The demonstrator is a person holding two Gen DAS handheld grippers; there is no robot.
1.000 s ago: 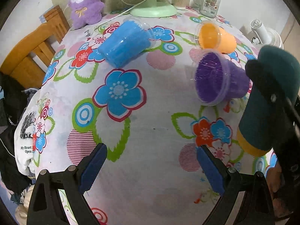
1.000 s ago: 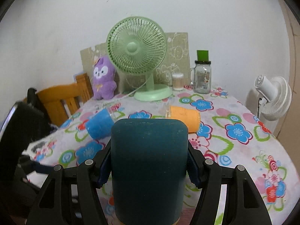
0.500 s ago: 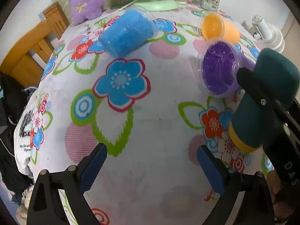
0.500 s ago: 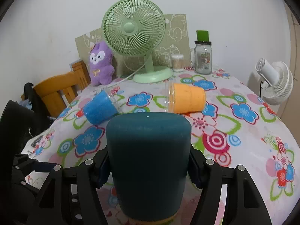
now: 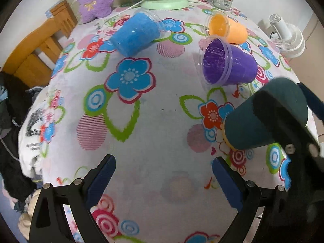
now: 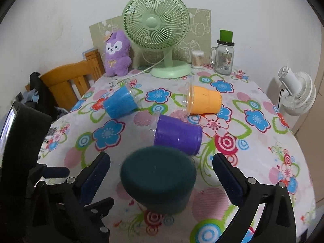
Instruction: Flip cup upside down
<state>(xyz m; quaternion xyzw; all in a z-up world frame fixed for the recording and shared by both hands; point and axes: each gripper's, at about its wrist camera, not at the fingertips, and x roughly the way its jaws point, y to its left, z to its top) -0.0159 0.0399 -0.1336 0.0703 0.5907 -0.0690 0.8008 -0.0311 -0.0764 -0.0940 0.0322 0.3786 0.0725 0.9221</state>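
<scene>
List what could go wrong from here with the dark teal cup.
1. The dark teal cup sits base-up between the open right tongs. It is blurred and seems to lean in the left wrist view, so it may not be settled flat and could tip.
2. The tongs flank the cup on both sides, so a crooked pull-back could clip it.
3. The purple cup lies on its side right behind, and a knock might roll it.
</scene>
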